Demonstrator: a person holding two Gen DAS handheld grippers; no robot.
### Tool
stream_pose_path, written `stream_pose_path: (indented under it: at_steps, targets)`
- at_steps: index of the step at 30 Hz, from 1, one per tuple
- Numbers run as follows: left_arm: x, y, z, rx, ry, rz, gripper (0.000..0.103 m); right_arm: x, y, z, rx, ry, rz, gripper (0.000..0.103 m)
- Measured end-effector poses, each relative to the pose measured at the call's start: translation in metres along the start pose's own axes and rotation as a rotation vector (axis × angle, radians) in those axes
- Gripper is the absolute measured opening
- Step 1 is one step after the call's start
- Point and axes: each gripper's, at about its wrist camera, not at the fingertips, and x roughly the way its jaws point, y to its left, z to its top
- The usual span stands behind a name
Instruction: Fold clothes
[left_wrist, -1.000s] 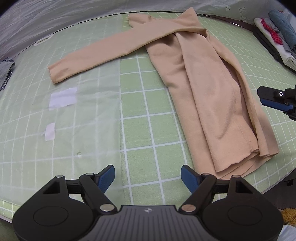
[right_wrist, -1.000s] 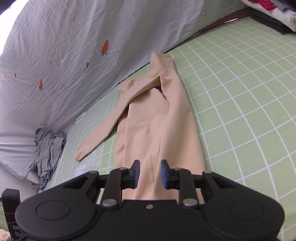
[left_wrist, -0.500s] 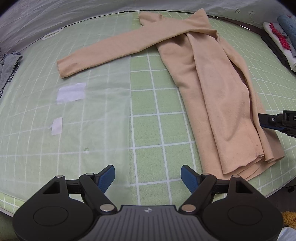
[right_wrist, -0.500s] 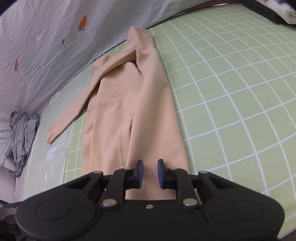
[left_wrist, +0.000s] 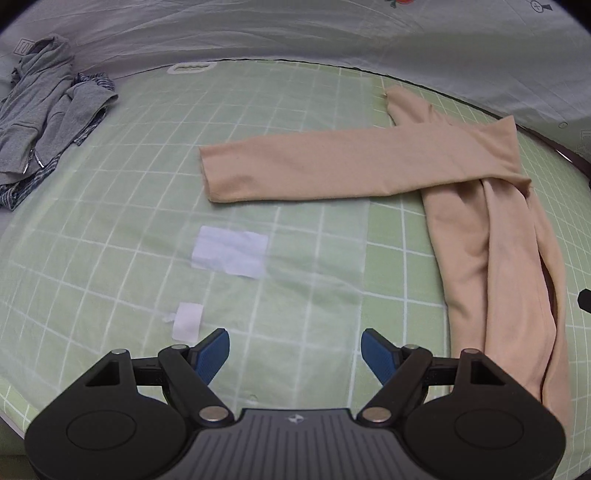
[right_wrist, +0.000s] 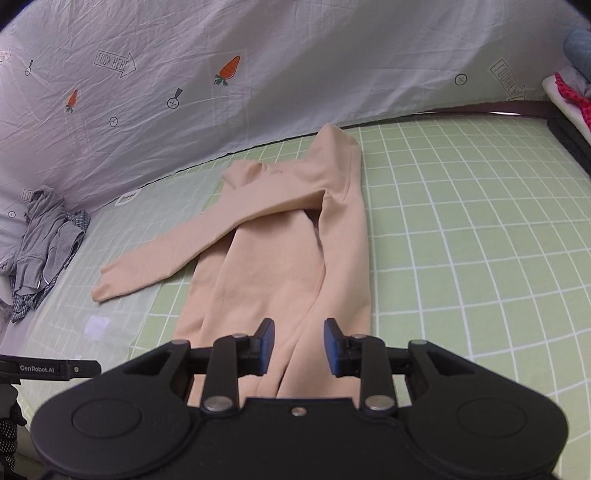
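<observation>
A beige long-sleeved top (left_wrist: 491, 236) lies on the green grid mat (left_wrist: 314, 273), its body folded into a long strip. One sleeve (left_wrist: 332, 170) stretches out to the left across the mat. My left gripper (left_wrist: 295, 350) is open and empty, over bare mat left of the top's hem. My right gripper (right_wrist: 299, 347) is open and empty, just above the near hem of the top (right_wrist: 288, 266). The sleeve (right_wrist: 184, 254) also shows in the right wrist view, pointing left.
A crumpled grey garment (left_wrist: 48, 110) lies at the mat's far left, also in the right wrist view (right_wrist: 44, 243). Two white patches (left_wrist: 231, 251) mark the mat. A printed sheet (right_wrist: 258, 74) backs the mat. Stacked folded clothes (right_wrist: 569, 85) sit at the far right.
My left gripper has swung left, bringing the grey garment into view. My right gripper has opened wider and sits lower over the top's hem.
</observation>
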Motion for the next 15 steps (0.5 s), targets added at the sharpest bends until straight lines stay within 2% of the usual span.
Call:
stream_pose_path:
  at_steps: [6,9,15]
  targets:
    - [0.019,0.034,0.039,-0.091,-0.034,0.084,0.079,0.031,-0.006,0.059,-0.052,-0.064,-0.042,0.030]
    - [0.034,0.046,0.059,-0.126,-0.038,0.117,0.079,0.052,-0.008,0.090,-0.079,-0.085,-0.048,0.036]
    - [0.066,0.058,0.090,-0.205,-0.028,0.115,0.079,0.116,-0.013,0.141,-0.133,-0.049,-0.054,0.039]
